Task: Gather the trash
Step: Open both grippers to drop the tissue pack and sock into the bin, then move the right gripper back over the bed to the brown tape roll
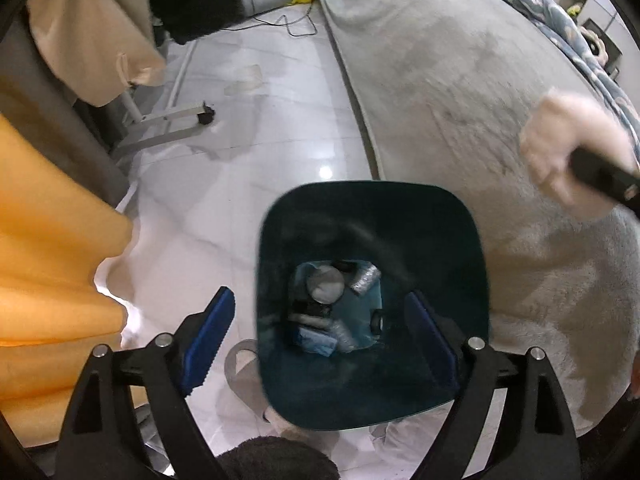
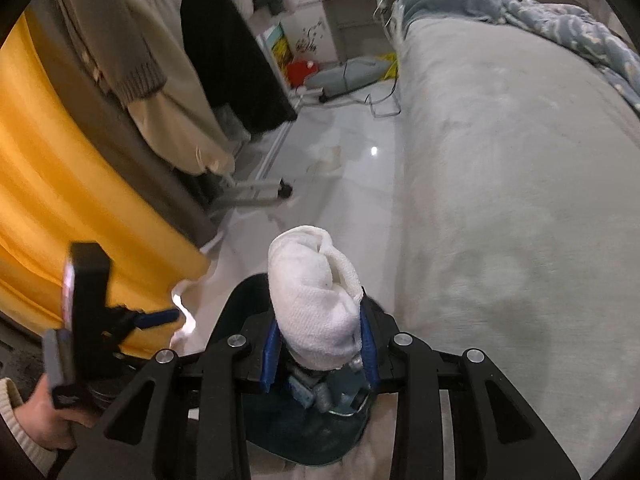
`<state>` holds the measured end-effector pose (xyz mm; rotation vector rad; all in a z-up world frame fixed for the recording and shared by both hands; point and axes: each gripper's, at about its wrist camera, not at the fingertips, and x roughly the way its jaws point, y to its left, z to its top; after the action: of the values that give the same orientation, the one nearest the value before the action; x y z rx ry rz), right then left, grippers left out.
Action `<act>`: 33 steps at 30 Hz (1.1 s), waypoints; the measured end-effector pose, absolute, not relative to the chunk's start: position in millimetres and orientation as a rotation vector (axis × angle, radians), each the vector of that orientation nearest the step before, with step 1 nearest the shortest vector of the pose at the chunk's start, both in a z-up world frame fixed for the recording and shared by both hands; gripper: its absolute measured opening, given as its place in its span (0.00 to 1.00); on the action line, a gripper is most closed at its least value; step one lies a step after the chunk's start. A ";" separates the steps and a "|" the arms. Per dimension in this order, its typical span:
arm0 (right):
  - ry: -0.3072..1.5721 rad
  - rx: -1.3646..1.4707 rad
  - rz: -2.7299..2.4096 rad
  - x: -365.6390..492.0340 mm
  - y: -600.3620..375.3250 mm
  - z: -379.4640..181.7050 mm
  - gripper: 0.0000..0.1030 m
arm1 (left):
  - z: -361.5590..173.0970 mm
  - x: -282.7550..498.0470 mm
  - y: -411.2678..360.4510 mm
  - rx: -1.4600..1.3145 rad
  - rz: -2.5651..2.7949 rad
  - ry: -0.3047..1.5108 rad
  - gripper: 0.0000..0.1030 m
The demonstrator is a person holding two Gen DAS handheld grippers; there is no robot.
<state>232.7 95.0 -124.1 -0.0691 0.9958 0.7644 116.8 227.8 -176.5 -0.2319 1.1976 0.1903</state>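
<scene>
A dark teal trash bin [image 1: 440, 248] stands on the white floor, seen from straight above in the left wrist view. At its bottom lie several pieces of trash [image 1: 324, 284], among them a grey round lid and crumpled wrappers. My left gripper [image 1: 322, 340] hangs over the bin's mouth, open, nothing between its blue pads. My right gripper [image 2: 320, 312] is shut on a white rolled-up paper towel wad [image 2: 312, 280], held above the bin [image 2: 304, 440]. One blue finger [image 2: 156, 317] of the left gripper shows at the left of the right wrist view.
A bed with a pale fleece cover [image 1: 460, 80] runs along the right. An orange curtain [image 1: 48, 240] and a wheeled clothes rack [image 1: 172, 120] with hanging garments stand on the left. Cables [image 1: 296, 24] lie on the far floor. A person's hand [image 1: 552, 160] holds the right gripper's handle.
</scene>
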 end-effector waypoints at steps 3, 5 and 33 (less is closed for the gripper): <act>1.045 -0.106 0.770 232.7 113.8 -140.0 0.33 | -169.6 110.3 240.8 -0.243 0.198 1.171 0.86; 1.077 -0.125 0.776 232.8 122.5 -149.9 0.33 | -163.9 106.6 247.5 -0.246 0.200 1.150 0.86; 1.276 -0.448 0.776 199.8 170.1 -225.3 0.69 | -47.0 62.3 279.7 -0.320 0.130 0.692 0.68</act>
<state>199.8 170.1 -225.3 -0.4483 1.2758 0.7761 62.3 279.7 -47.0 -0.3200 0.6923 0.1300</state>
